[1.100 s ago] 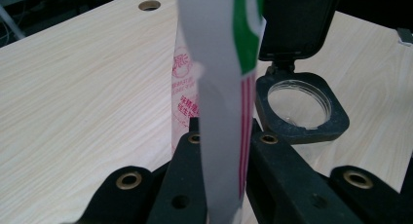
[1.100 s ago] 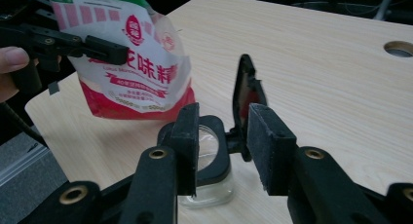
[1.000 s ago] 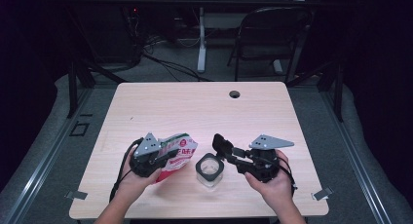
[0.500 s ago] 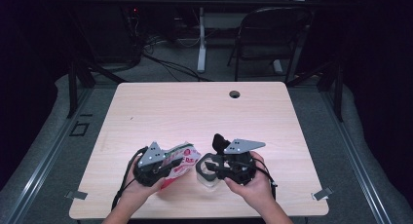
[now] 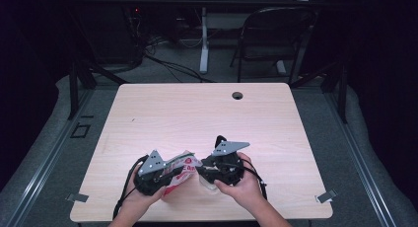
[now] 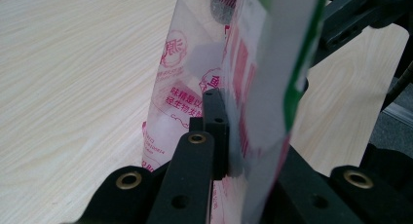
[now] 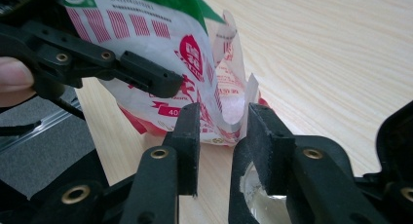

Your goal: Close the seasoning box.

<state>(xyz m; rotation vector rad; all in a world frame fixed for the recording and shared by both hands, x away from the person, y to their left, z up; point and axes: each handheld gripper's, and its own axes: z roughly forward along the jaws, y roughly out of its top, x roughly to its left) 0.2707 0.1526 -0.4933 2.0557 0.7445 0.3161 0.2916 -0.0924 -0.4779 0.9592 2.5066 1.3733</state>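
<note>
A red, white and green plastic bag (image 5: 183, 167) hangs over the near part of the table, and my left gripper (image 5: 165, 173) is shut on it. In the left gripper view the bag (image 6: 195, 73) is clamped flat between the jaws of the left gripper (image 6: 233, 121). My right gripper (image 5: 203, 169) has come up to the bag from the right. Its jaws have just been closing. The right gripper (image 7: 225, 129) still stands open, with the bag's curled torn edge (image 7: 229, 107) between the jaws. A clear glass jar (image 7: 265, 204) stands just under it, its rim (image 5: 210, 186) peeking out below.
The light wooden table (image 5: 197, 113) has a round cable hole (image 5: 237, 95) near its far edge. A folding chair (image 5: 276, 39) and a desk leg (image 5: 203, 44) stand beyond it on grey floor. Both hands work close to the table's near edge.
The right gripper has moved left, over the jar and up to the bag's edge. The left gripper with the bag has shifted slightly toward the near edge.
</note>
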